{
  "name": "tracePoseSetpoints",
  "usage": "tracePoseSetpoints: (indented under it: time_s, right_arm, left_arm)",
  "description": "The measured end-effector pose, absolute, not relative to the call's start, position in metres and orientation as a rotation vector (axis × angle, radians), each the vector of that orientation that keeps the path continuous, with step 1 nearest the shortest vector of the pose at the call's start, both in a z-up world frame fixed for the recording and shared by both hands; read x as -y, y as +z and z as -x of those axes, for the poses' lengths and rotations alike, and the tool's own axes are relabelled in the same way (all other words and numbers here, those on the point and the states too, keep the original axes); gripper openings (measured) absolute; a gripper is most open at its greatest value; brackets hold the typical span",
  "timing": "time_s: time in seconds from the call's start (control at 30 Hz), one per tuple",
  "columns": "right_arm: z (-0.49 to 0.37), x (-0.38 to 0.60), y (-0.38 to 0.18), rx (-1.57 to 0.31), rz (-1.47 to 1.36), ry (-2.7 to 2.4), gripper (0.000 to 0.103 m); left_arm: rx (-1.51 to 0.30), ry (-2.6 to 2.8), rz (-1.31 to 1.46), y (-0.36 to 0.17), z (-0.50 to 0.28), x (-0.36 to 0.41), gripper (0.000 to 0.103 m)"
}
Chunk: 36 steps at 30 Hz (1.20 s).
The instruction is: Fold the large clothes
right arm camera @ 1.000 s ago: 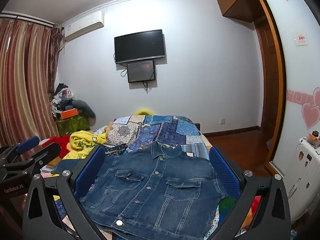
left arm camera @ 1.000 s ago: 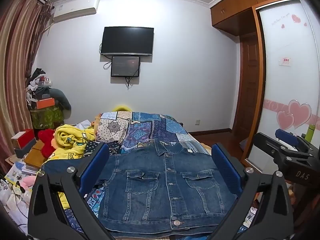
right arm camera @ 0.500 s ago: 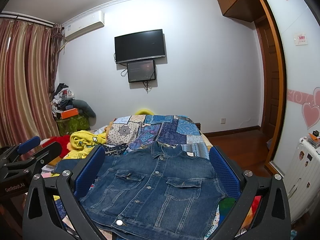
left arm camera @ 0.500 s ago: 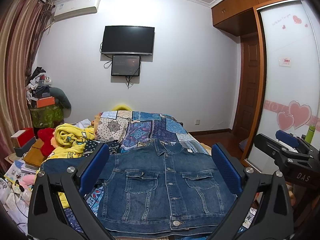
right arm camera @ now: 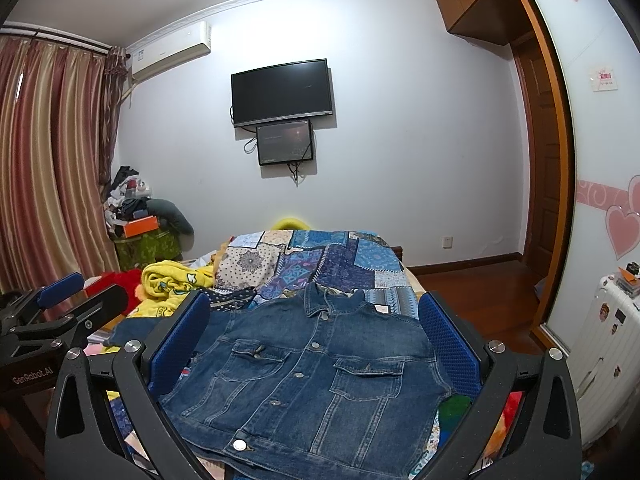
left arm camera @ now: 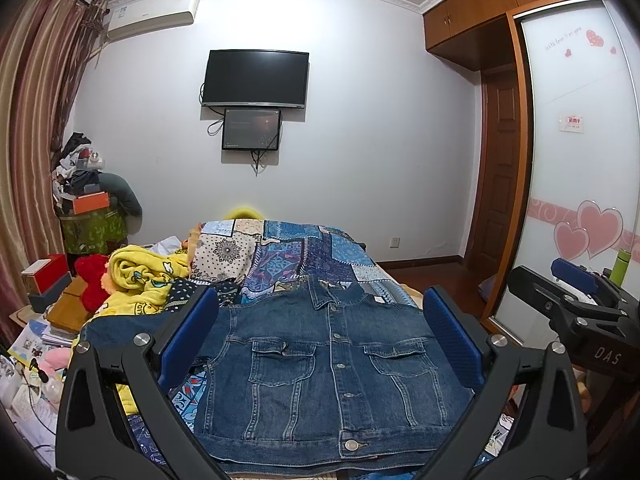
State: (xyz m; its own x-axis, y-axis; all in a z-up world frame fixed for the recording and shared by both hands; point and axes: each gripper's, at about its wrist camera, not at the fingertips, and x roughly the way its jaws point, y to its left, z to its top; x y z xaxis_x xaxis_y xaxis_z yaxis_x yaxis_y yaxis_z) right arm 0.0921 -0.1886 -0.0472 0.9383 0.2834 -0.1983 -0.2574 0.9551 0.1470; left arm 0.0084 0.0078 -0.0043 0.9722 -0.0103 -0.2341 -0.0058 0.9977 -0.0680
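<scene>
Bedroom clutter surrounds the bed (left arm camera: 304,256), whose patchwork cover carries the denim jacket (left arm camera: 332,364) spread front-up and buttoned at the near end, collar pointing toward the wall with the television (left arm camera: 256,79). Beside the jacket's left shoulder sits a yellow blanket (left arm camera: 140,276), with a dark blue sleeve-like piece reaching out toward it, though whether that is the jacket's own sleeve is hard to tell. Both claws hang above the jacket's hem, touching nothing: the left gripper (left arm camera: 320,340) has its blue pads spread wide with the jacket's whole chest showing between them, and the right gripper (right arm camera: 314,346) is just as wide and empty, off the jacket's right side. By the look of it the folding has not begun, or only the sleeves are tucked; the body lies flat and full width. To do the first fold well, each claw should probably come down on its own side of the jacket, at a shoulder or a hem corner, and pinch both layers of the stiff denim together before lifting. Moving the two sides evenly would keep the button line straight; the thick seams may slip from a shallow bite.
</scene>
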Motion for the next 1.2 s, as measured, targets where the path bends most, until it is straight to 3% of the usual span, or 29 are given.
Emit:
tracePoseSetpoints:
  time_s: [1.2]
  right_arm:
    - [-0.0964, 0.1882, -0.0481, -0.227, -0.115, 0.271, 0.103]
  left_arm:
    - [-0.249, -0.005, 0.077, -0.0036, -0.0098, -0.0088, 0.103]
